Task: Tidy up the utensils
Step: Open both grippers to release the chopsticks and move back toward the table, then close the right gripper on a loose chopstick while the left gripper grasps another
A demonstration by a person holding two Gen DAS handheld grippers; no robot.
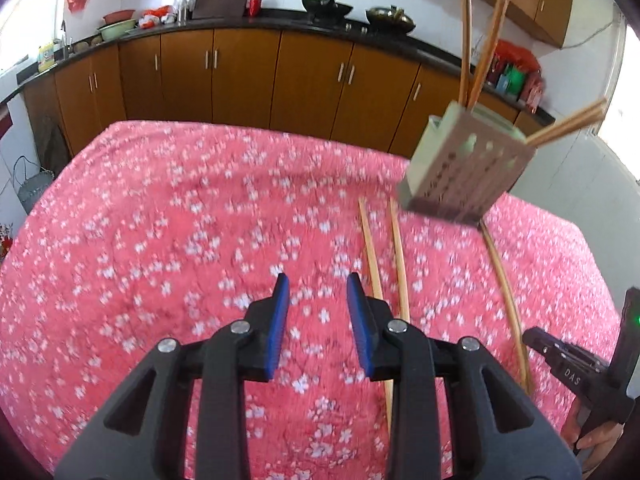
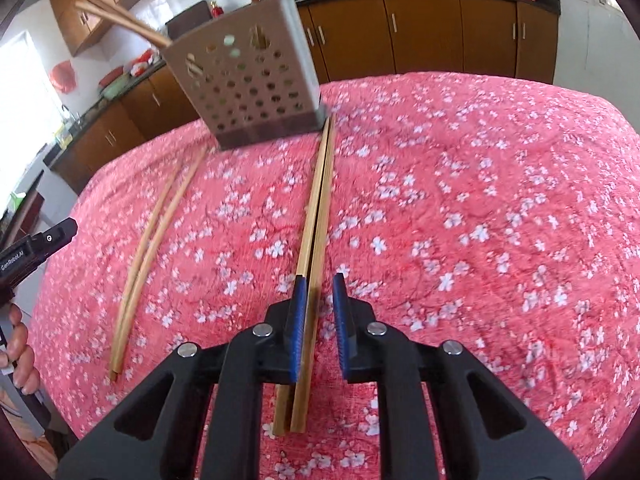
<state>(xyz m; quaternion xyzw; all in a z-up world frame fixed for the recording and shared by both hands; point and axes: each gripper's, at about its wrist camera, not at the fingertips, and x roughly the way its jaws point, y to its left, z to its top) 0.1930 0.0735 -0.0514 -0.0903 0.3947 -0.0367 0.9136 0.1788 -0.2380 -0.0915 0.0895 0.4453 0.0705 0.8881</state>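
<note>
The right gripper (image 2: 320,288) has its jaws narrow around a chopstick pair (image 2: 316,208) on the desk (image 2: 480,200), not yet pinching. Close squarely on both sticks. The left gripper (image 1: 318,290) is narrow and empty.

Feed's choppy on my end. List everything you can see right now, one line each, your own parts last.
Chopstick holder: one, grey, perforated, far part of table.
Chopsticks in holder: several, brown, sticking out of its top.
Left chopstick pair: two, tan, flat on cloth.
Right chopstick pair: two, tan, flat on cloth, running under right claw.
Tablecloth: one, pink with white flowers, covering table.
Cabinets: brown, behind table.
Left claw: black, blue pads, open, empty.
Right claw: black, blue pads, over right pair.
</note>
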